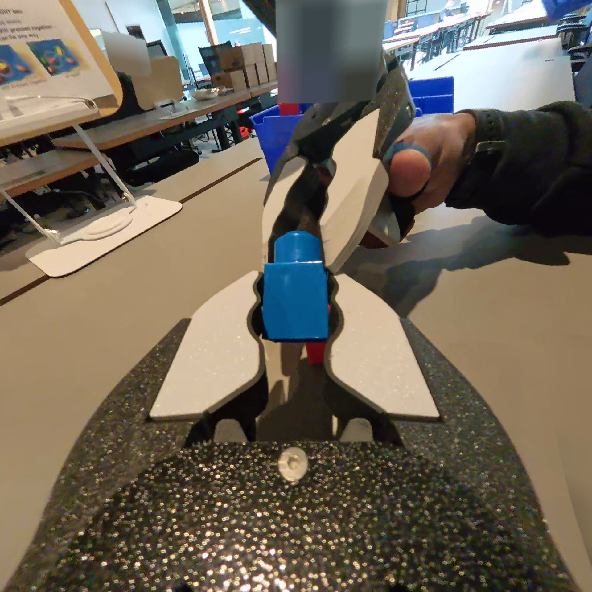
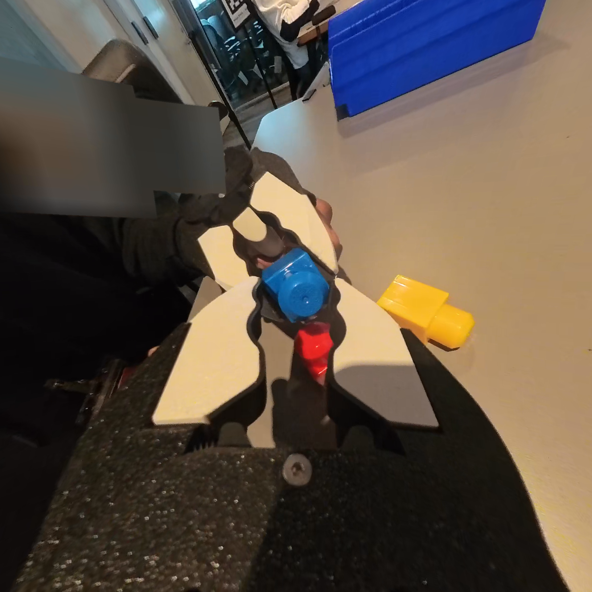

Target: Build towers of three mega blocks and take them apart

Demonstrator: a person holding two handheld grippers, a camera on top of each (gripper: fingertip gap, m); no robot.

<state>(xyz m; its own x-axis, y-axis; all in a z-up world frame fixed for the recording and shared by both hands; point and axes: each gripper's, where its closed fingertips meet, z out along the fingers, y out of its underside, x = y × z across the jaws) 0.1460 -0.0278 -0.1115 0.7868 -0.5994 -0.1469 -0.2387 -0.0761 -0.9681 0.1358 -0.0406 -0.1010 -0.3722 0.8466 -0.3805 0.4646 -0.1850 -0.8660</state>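
Note:
A blue single-stud block [image 1: 294,304] stands upright between the fingers of my left gripper [image 1: 294,282], which is shut on its body. My right gripper [image 1: 301,253] comes down from above and its tips close around the same block at the stud. In the right wrist view the stud of the blue block [image 2: 301,294] faces the camera between the tips of my right gripper [image 2: 296,285]. My left gripper [image 2: 282,266] holds it from the far side. A red block [image 1: 315,352] [image 2: 312,352] shows just under the blue one; I cannot tell if they are joined. A yellow block [image 2: 423,310] lies on its side on the table.
A blue bin [image 2: 416,48] stands at the far side of the grey table [image 2: 480,192]; in the left wrist view blue bins [image 1: 275,137] stand behind the grippers. A clear stand on a white base [image 1: 96,230] holds a sheet at the left. A hand [image 1: 432,160] holds the right gripper. Less than 4 cm separates the two grippers' tips.

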